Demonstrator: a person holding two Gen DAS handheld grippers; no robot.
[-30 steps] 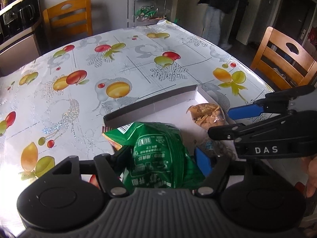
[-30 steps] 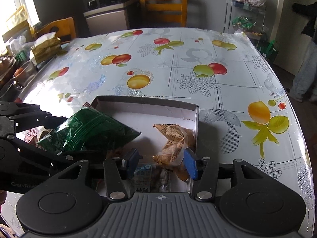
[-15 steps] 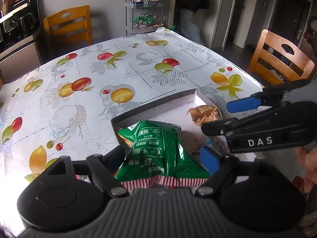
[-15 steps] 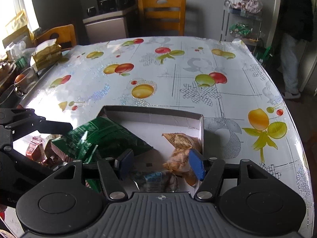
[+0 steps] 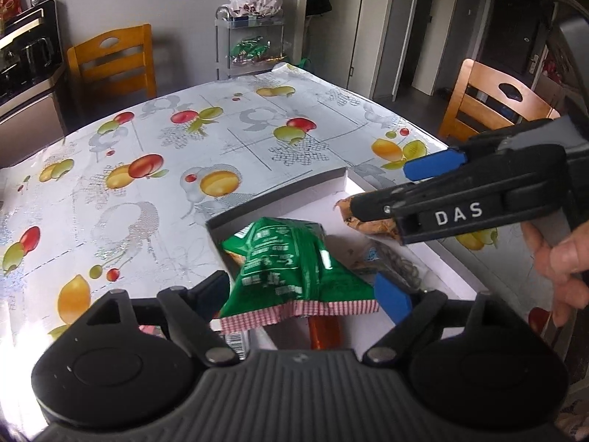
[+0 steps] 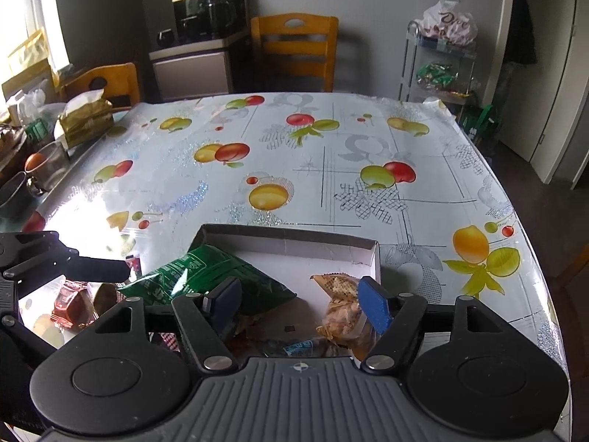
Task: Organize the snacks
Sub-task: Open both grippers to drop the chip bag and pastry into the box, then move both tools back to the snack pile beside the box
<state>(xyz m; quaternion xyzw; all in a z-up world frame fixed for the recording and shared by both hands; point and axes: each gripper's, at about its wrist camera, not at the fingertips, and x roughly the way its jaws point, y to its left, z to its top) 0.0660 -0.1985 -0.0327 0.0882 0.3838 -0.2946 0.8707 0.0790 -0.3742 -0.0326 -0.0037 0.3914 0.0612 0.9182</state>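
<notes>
A green snack bag [image 5: 294, 265] lies tilted over the near left corner of a shallow white box [image 5: 279, 199], its red-checked seam toward me. My left gripper [image 5: 300, 294] straddles that seam, jaws opening, pads just off the bag. In the right wrist view the same green bag [image 6: 206, 276] rests at the box's [image 6: 287, 236] left end. My right gripper [image 6: 300, 304] hovers over the box, jaws opening, gripping nothing. A brown cracker pack [image 6: 342, 313] lies beside its blue pad [image 6: 375, 305], and a clear-wrapped snack [image 6: 298, 350] lies below. The right gripper [image 5: 397, 188] also shows over the box's right side.
Red-wrapped snacks [image 6: 70, 302] lie on the fruit-print tablecloth [image 6: 331, 154] left of the box. A tissue pack [image 6: 84, 118] and a metal bowl [image 6: 48, 162] sit at the far left edge. Wooden chairs [image 5: 493, 107] and a shelf cart [image 5: 254, 48] stand around the table. A hand [image 5: 563, 269] holds the right gripper.
Both grippers have widened and drawn back and up from the box. The green bag, earlier upright between the left fingers, now lies on the box corner. A person in the background has left view.
</notes>
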